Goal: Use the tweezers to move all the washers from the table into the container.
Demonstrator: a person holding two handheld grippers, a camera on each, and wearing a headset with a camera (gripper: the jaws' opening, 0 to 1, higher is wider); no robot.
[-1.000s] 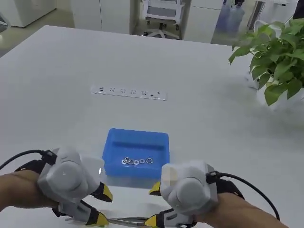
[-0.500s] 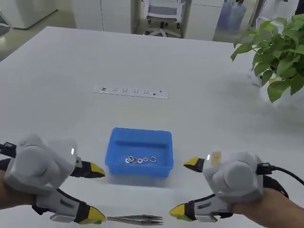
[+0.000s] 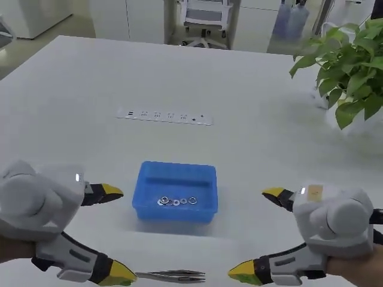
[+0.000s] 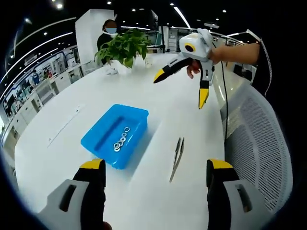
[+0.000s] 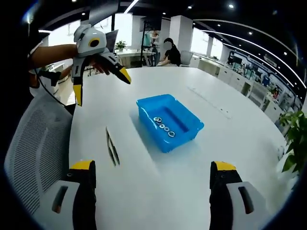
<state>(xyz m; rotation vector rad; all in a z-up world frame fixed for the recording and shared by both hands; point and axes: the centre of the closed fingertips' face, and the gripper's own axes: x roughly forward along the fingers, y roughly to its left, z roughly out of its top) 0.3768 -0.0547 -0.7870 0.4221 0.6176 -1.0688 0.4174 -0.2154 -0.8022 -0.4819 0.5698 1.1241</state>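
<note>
Moved: left gripper (image 3: 115, 234), right gripper (image 3: 256, 233) swung apart, off tweezers (image 3: 170, 275).
Jaws: both wide, empty.
Tweezers: likely light, springy, slick (I'd pinch mid-arms).
Washers (image 3: 176, 201): in blue container (image 3: 178, 168).

No lettering can be read anywhere.

The power strip (image 3: 163, 116) on the counter (image 3: 269, 137) carries small dark marks beside its sockets, too small to make out. A pale sticker (image 3: 314, 192) on the housing of the right tongs (image 3: 256, 232) is blurred, and whatever is printed on it cannot be told.
</note>
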